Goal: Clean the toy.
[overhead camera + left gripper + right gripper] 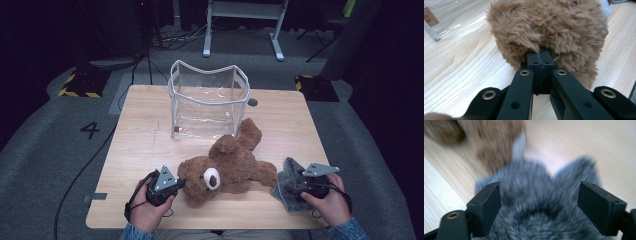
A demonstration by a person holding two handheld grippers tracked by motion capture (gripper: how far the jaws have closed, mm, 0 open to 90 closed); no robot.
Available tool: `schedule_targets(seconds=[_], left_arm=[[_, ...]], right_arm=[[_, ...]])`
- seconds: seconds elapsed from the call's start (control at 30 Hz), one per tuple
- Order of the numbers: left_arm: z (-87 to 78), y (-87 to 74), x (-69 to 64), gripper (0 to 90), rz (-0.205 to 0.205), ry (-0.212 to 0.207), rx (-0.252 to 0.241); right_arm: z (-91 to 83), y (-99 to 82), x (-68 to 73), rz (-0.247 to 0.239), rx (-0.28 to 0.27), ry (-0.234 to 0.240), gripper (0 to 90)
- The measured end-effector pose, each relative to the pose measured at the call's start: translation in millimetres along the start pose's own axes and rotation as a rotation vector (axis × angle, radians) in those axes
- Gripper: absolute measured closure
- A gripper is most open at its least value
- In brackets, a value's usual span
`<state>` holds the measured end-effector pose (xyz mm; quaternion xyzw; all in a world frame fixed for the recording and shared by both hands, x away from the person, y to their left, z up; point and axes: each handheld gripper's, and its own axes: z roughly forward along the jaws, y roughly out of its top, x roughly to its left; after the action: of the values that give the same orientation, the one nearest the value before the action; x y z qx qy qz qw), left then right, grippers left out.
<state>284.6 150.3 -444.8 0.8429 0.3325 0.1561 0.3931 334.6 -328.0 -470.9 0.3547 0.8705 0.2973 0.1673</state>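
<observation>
A brown teddy bear point(230, 167) lies on its back in the middle of the wooden table point(140, 130), head toward the front edge. My left gripper point(180, 184) is at the left side of its head. In the left gripper view the jaws are shut, and the tips of my left gripper point(540, 53) are buried in the bear's fur point(554, 27). A grey plush toy point(289, 186) lies at the front right. My right gripper point(296, 186) stands over it, open. In the blurred right gripper view the wide jaws of my right gripper point(539, 187) flank the grey fur point(536, 205).
A clear plastic bag point(209, 100) with white trim stands open at the back of the table, just behind the bear's feet. A white desk frame point(242, 20) and cables are on the floor beyond. Bare wood lies to the left of the bear.
</observation>
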Motion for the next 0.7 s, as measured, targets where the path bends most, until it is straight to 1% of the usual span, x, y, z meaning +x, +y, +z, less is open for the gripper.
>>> schedule_targets(seconds=[0.07, 0.1, 0.13, 0.17, 0.2, 0.23, 0.27, 0.33, 0.4, 0.43, 0.47, 0.5, 0.53, 0.57, 0.63, 0.67, 0.7], left_arm=[[-0.2, -0.1, -0.9, 89.5, 0.003, 0.0, -0.004], [-0.1, -0.1, -1.4, 89.5, 0.006, -0.003, -0.006], [-0.3, 0.1, -1.7, 89.5, 0.012, -0.001, -0.004], [-0.3, 0.3, -2.0, 89.5, 0.016, 0.0, -0.004], [0.0, 0.5, -2.5, 89.5, 0.017, 0.003, -0.005], [0.1, 0.8, -3.2, 89.5, 0.02, 0.005, -0.005], [0.3, 0.8, -3.6, 89.5, 0.025, 0.002, -0.006], [0.1, 1.3, -4.6, 89.5, 0.03, 0.003, -0.003], [1.5, 1.6, -5.9, 89.5, 0.035, -0.001, -0.012], [2.2, 1.9, -6.7, 89.5, 0.039, -0.002, -0.011], [2.6, 2.3, -7.0, 89.5, 0.05, -0.004, -0.009], [3.3, 2.4, -8.0, 89.5, 0.052, -0.008, -0.007], [3.8, 2.6, -9.1, 89.6, 0.055, -0.011, -0.005], [4.4, 2.7, -9.9, 89.5, 0.06, -0.014, -0.004], [4.9, 3.4, -11.8, 89.6, 0.069, -0.017, -0.004], [5.5, 3.7, -13.0, 89.6, 0.07, -0.022, -0.005], [6.0, 4.0, -13.7, 89.5, 0.074, -0.028, -0.006]], right_arm=[[7.9, -4.6, 1.1, 0.002, 0.054, -0.001, 20.5], [11.0, -7.1, 1.9, 0.0, 0.063, -0.008, 23.9], [9.5, -7.6, 1.9, 0.013, 0.055, 0.008, 37.9], [5.8, -7.4, 1.3, 0.001, 0.057, 0.024, 58.9], [2.1, -6.8, 0.4, -0.025, 0.071, 0.017, 68.2], [-0.3, -6.5, -0.9, -0.024, 0.078, 0.013, 72.8], [-3.2, -6.2, -2.0, -0.005, 0.072, 0.023, 74.8], [-13.2, -2.4, -2.6, 0.016, 0.019, 0.024, 75.9], [-28.7, 7.8, 2.0, 0.005, -0.059, 0.02, 76.1], [-37.2, 15.0, 5.1, -0.021, -0.096, 0.021, 76.1], [-45.1, 23.7, 11.4, -0.031, -0.137, 0.024, 76.1], [-52.5, 33.1, 17.5, -0.067, -0.175, 0.027, 76.1], [-59.1, 43.2, 25.1, -0.096, -0.204, 0.042, 76.1], [-63.8, 53.5, 32.3, -0.14, -0.228, 0.056, 76.1], [-67.6, 75.0, 52.0, -0.195, -0.281, 0.103, 76.1], [-67.8, 85.2, 62.9, -0.214, -0.29, 0.125, 76.0], [-65.0, 98.4, 73.8, -0.274, -0.316, 0.153, 76.0]])
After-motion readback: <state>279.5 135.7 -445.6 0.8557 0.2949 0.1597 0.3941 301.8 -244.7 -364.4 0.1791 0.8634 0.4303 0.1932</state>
